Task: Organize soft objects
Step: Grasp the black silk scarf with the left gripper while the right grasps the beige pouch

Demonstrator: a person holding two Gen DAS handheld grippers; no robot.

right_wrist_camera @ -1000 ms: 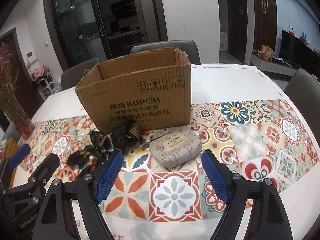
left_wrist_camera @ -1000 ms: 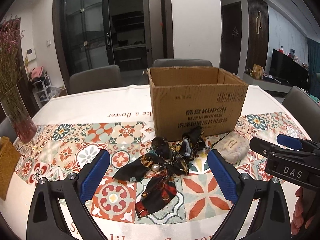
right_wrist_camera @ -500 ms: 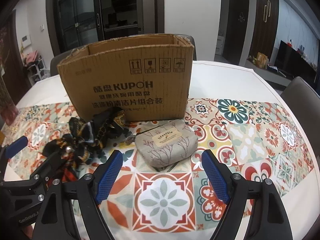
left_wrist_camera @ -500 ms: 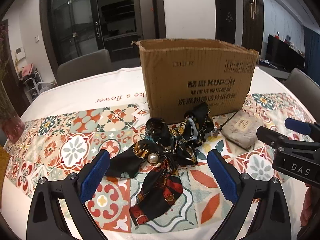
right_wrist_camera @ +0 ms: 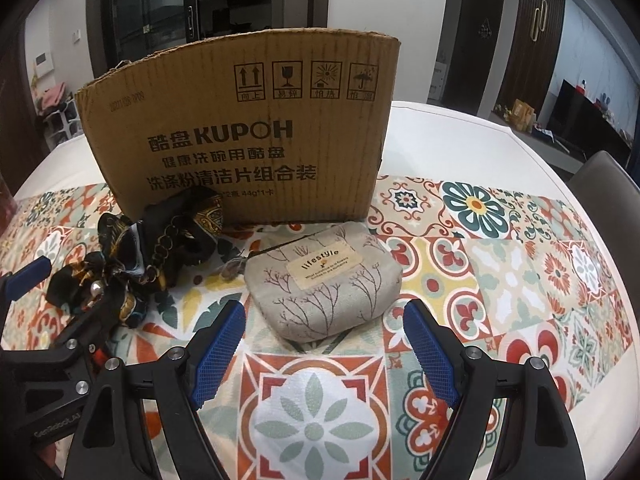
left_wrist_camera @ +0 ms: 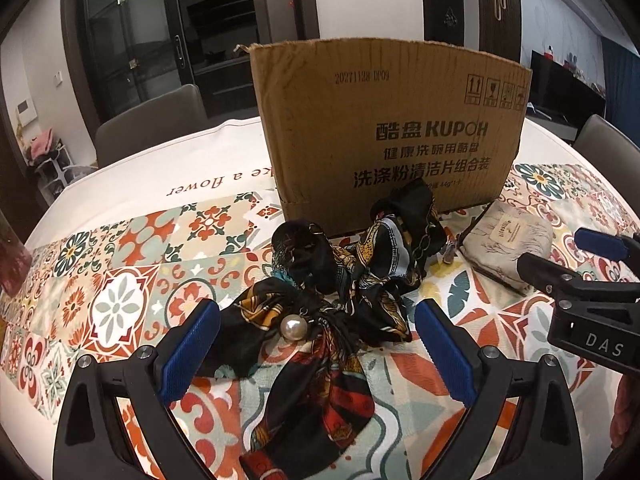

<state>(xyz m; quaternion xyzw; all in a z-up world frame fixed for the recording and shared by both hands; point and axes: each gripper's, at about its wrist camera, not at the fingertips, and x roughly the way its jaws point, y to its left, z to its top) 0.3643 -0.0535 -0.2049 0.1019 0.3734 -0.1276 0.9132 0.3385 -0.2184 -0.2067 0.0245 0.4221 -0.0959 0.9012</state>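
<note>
A black patterned silk scarf [left_wrist_camera: 320,320] with a pearl bead [left_wrist_camera: 294,327] lies crumpled on the tiled tablecloth in front of a brown KUPOH cardboard box [left_wrist_camera: 392,128]. My left gripper [left_wrist_camera: 318,350] is open, its blue pads on either side of the scarf's near part. A grey "lifestyle" fabric pouch [right_wrist_camera: 324,284] lies to the right of the scarf [right_wrist_camera: 132,256], in front of the box [right_wrist_camera: 248,128]. My right gripper [right_wrist_camera: 324,352] is open, just short of the pouch. The pouch also shows in the left wrist view [left_wrist_camera: 506,240].
The table carries a white cloth with a colourful tile pattern [right_wrist_camera: 500,264]. Grey chairs stand behind the table [left_wrist_camera: 152,124] and at its right [right_wrist_camera: 604,184]. A reddish vase [left_wrist_camera: 12,268] stands at the far left. The right gripper's body [left_wrist_camera: 584,304] shows at the right of the left wrist view.
Both grippers have moved forward and lower. The scarf now lies between the left pads and the pouch sits just ahead of the right pads. Both stay open.
</note>
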